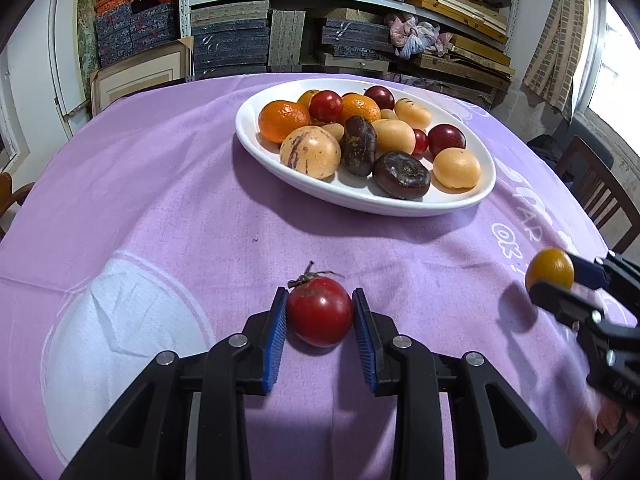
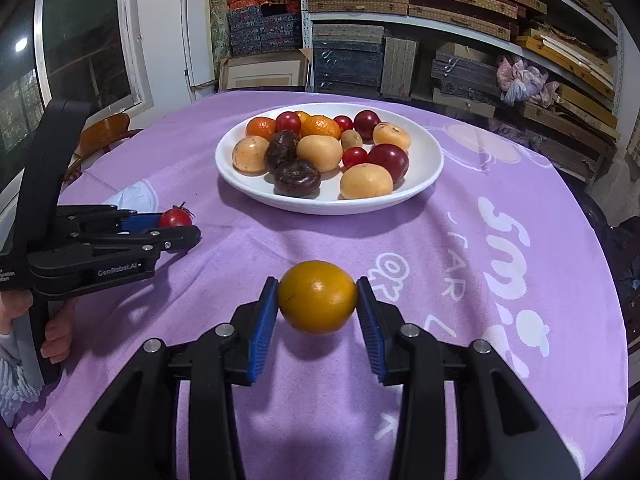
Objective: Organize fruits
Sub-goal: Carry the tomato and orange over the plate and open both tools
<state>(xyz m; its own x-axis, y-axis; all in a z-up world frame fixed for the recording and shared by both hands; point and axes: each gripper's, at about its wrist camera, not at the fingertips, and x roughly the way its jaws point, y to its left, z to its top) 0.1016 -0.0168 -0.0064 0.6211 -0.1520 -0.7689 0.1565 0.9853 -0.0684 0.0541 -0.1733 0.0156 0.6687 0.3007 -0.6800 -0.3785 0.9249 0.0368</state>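
A red tomato (image 1: 321,312) with a dried green stem is clamped between the blue pads of the left tool (image 1: 320,320), both pads pressed against its sides; it sits low over the purple cloth of the tabletop (image 1: 160,184), toward the near edge, though contact with the cloth cannot be told. In the right wrist view the same tomato (image 2: 175,217) is seen at the tip of the left tool (image 2: 176,228), near the left edge of the tabletop (image 2: 460,240).

A yellow-orange round fruit (image 2: 317,297) is gripped between the pads of the right tool (image 2: 317,304) and is held clear of the cloth, its shadow falling just below it. From the left wrist view this fruit (image 1: 549,270) is seen at the tip of the right tool (image 1: 554,280), toward the right edge.

A white oval plate (image 2: 428,160) is set toward the far edge of the tabletop, well apart from both tools. It is filled with fruit: mandarins (image 2: 320,126), dark red plums (image 2: 389,160), small cherry tomatoes (image 2: 355,157), pale yellow-tan fruits (image 2: 366,181) and two dark brown, wrinkled fruits (image 2: 297,178).

A person's fingers (image 2: 56,334) are wrapped around the handle of the left tool, with a pale sleeve (image 2: 16,384) below them. White lettering (image 2: 506,232) is printed on the cloth near the right edge. Shelves (image 2: 360,48) stacked with boxes are seen beyond the far edge.
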